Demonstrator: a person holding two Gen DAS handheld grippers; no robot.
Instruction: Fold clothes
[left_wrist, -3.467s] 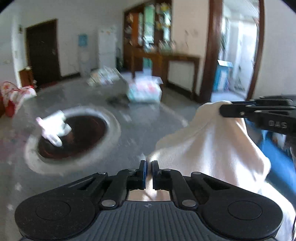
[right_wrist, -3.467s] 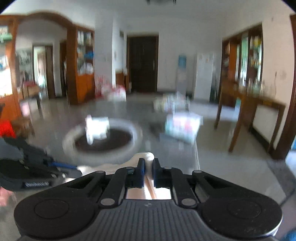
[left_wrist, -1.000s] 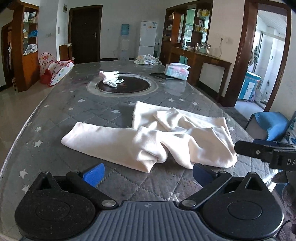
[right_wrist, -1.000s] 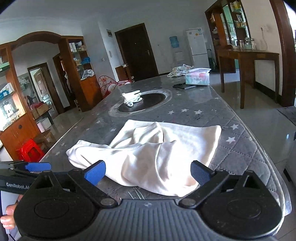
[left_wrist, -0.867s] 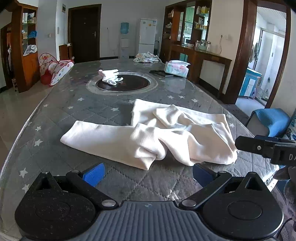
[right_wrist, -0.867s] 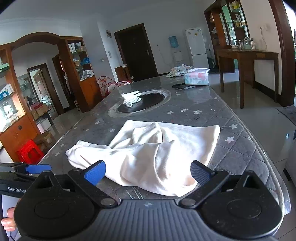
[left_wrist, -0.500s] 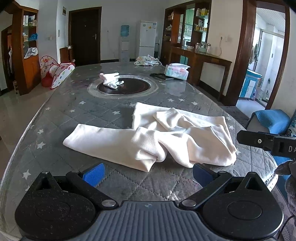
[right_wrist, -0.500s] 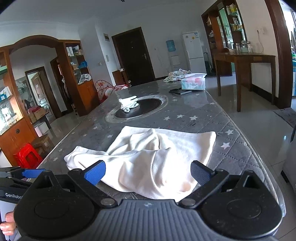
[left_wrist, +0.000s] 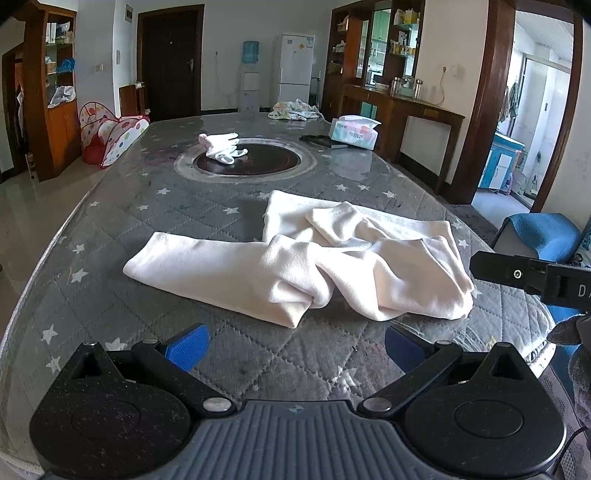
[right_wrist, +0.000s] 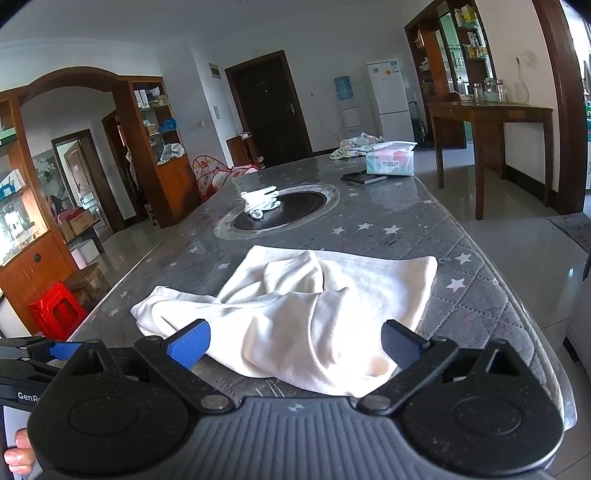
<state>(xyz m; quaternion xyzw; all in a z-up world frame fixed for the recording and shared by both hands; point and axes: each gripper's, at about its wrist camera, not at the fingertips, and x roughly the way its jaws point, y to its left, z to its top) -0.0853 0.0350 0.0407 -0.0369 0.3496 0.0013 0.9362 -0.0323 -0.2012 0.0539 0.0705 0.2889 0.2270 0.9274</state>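
Your left gripper stands wide, blue pads far apart and nothing between them, poised over the near edge of the counter. Your right gripper is likewise spread wide and empty, its pads flanking the near hem of the cream garment without touching it as far as the view shows.

Change noted: three and a half seconds ago both grippers were pinched shut on this garment and held it in the air. A second ago it was already down and both grippers had let go; since then the cloth has not shifted.

Present lie of the garment: on the quilted star-pattern cover, near the front of the counter, one long part stretched out flat toward your left, the rest bunched and overlapping in loose rolls toward your right. It is not squared.

Finding: the garment is laid down but not smoothed, so in my judgement the folding is not complete. Further back, a pair of white gloves rests on the dark round inset, and a tissue box stands beyond; both are well apart from the work.
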